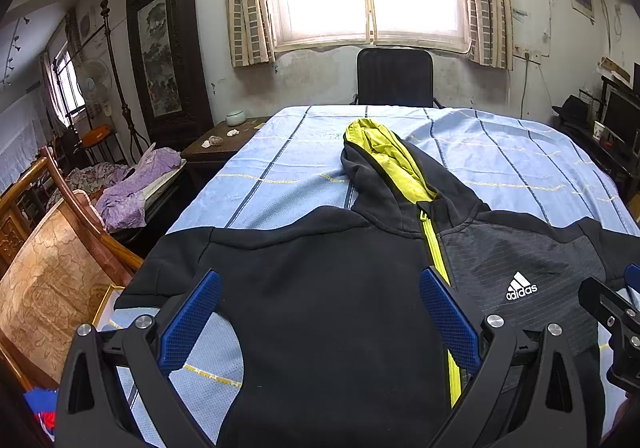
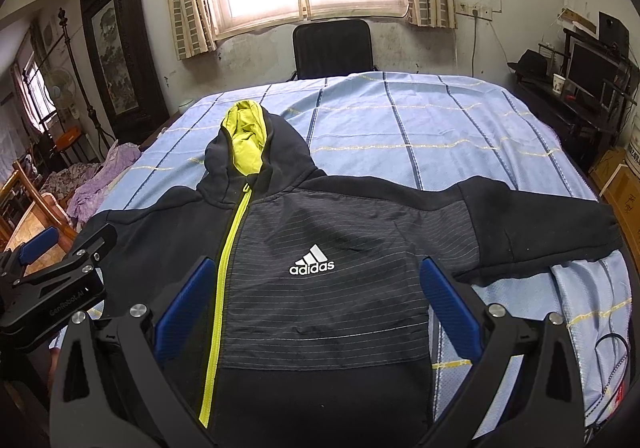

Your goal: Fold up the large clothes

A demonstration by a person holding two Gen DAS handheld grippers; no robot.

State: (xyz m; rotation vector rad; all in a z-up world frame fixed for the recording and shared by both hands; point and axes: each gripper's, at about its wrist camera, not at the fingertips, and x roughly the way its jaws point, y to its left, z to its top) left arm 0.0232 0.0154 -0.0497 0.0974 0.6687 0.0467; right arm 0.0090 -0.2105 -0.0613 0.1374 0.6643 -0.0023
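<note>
Hoodie (image 2: 320, 288) lies flat, zipped, face up on blue-checked surface (image 2: 440, 128), sleeves spread. Your left tongs (image 1: 320, 312) and right tongs (image 2: 316, 300) hover above chest, both released. Pinch sleeve (image 2: 540, 224) near cuff, fold inward smoothly.

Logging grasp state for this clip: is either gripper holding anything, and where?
Nothing held. Left gripper and right gripper hover open over the hoodie.

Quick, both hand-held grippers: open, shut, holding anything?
Left hand-held gripper: open, empty, over the hoodie.
Right hand-held gripper: open, empty.
</note>
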